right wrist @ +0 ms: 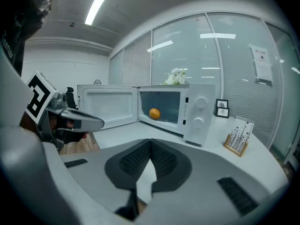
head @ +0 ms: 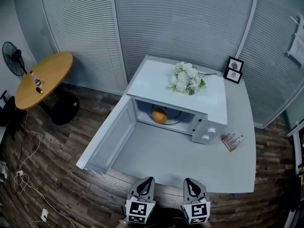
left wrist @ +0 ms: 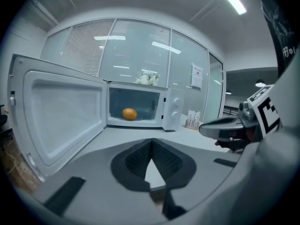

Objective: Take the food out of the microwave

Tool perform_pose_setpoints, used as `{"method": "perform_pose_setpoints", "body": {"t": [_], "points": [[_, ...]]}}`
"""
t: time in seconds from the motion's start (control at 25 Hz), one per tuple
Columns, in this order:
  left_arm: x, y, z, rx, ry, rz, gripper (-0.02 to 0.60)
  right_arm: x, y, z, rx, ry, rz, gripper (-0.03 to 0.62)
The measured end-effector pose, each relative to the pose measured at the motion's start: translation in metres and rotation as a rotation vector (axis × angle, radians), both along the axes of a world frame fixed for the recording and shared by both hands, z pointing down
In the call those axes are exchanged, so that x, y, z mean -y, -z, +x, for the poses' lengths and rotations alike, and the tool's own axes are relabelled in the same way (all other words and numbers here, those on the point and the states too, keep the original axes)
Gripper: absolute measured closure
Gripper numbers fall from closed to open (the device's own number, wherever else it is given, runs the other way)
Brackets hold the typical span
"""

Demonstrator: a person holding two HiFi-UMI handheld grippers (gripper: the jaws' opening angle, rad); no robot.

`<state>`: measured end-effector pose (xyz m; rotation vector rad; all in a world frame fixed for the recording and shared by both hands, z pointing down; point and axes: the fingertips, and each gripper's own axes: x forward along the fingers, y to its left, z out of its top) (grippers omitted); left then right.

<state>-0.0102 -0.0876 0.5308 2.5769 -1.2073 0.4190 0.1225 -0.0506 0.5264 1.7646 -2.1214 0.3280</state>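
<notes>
A white microwave (head: 209,109) stands on the grey table (head: 190,165) with its door (head: 107,134) swung wide open to the left. Inside it lies an orange round food item (head: 159,116), also seen as the orange food (left wrist: 129,113) in the left gripper view and the orange food (right wrist: 154,113) in the right gripper view. My left gripper (head: 144,186) and right gripper (head: 192,186) sit side by side at the table's near edge, well short of the microwave. The left gripper (left wrist: 151,142) has its jaws together with nothing held. The right gripper (right wrist: 150,143) is likewise shut and empty.
White flowers (head: 185,78) lie on top of the microwave. Two small framed pictures (head: 233,70) stand behind it, and a card holder (head: 232,141) sits to its right. A round wooden table (head: 43,78) and a fan (head: 13,58) are at the far left.
</notes>
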Motion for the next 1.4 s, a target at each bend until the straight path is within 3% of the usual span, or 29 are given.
{"method": "perform_pose_setpoints", "body": {"t": [0.32, 0.76, 1.24, 1.32, 1.4], "points": [[0.04, -0.006, -0.022, -0.016, -0.045, -0.006, 0.575, 0.038, -0.005, -0.023, -0.005, -0.055, -0.02, 0.59], [0.076, 0.004, -0.027, -0.048, -0.045, 0.013, 0.575, 0.081, 0.003, -0.029, 0.026, -0.044, -0.029, 0.589], [0.108, 0.014, -0.031, -0.032, 0.04, 0.01, 0.575, 0.14, 0.011, -0.022, 0.035, 0.016, -0.045, 0.588], [0.112, 0.015, -0.029, -0.045, 0.048, 0.002, 0.575, 0.145, 0.011, -0.021, 0.035, 0.033, -0.054, 0.553], [0.114, 0.012, -0.028, -0.049, 0.058, -0.01, 0.575, 0.151, 0.009, -0.02, 0.043, 0.048, -0.063, 0.468]]}}
